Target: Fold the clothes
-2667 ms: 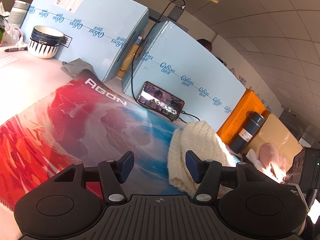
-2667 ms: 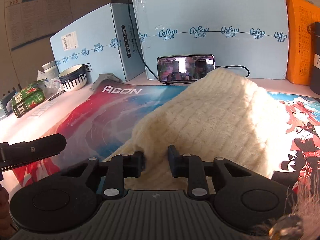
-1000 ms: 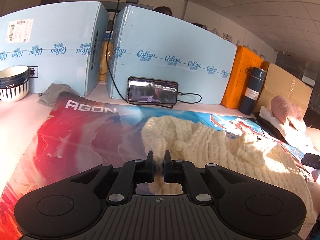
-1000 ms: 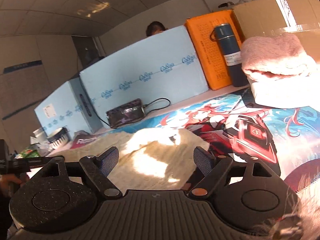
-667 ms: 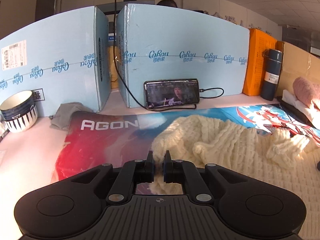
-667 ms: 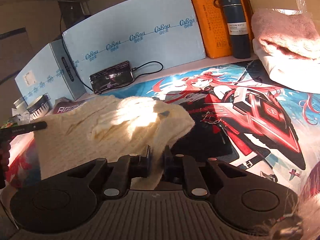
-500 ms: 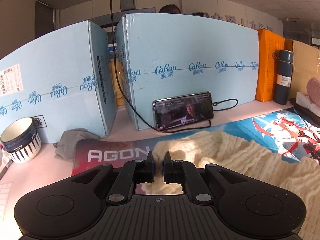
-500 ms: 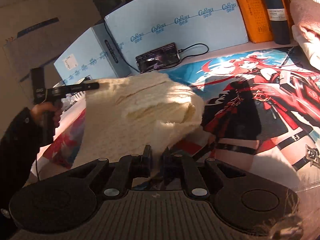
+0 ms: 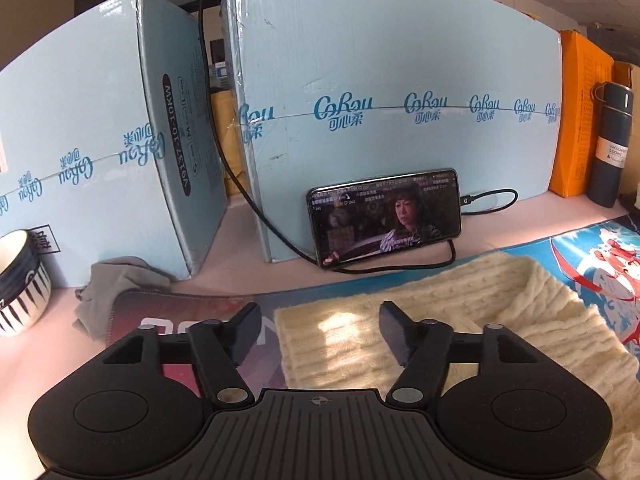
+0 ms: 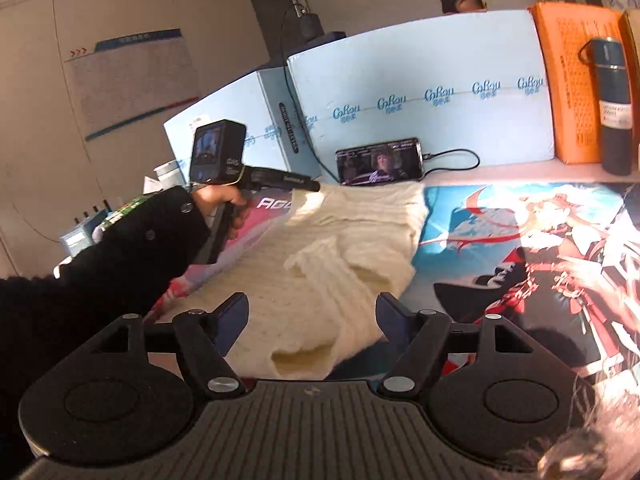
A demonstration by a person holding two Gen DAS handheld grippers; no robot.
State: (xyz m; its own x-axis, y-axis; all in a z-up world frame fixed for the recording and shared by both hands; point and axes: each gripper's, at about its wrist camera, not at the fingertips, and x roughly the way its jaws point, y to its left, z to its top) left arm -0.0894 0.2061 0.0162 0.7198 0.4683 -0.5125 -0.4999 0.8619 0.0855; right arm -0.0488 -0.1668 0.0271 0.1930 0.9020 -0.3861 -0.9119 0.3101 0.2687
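Cream cable-knit sweater (image 10: 352, 248) lay spread on the printed anime desk mat (image 10: 540, 248), its far hem close to the black smartphone (image 9: 386, 216) propped against the pale blue cardboard box (image 9: 400, 92). I had the left gripper (image 9: 318, 334) with its fingers spread wide and nothing between them, hovering over the sweater's far left corner; the ribbed edge showed under the gap. From the right wrist camera I saw that same left gripper (image 10: 308, 187) held in a hand (image 10: 224, 204) with a black sleeve (image 10: 120, 264), its tip at the sweater's far corner. Right gripper (image 10: 312, 320) was also spread wide, gripping nothing, above the near end of the sweater, where a folded sleeve lay across the body. Dark blue vacuum flask (image 9: 610, 144) stood upright beside the orange box (image 9: 580, 120). Striped ceramic bowl (image 9: 20, 280) and crumpled grey cloth (image 9: 116, 284) sat at the left.
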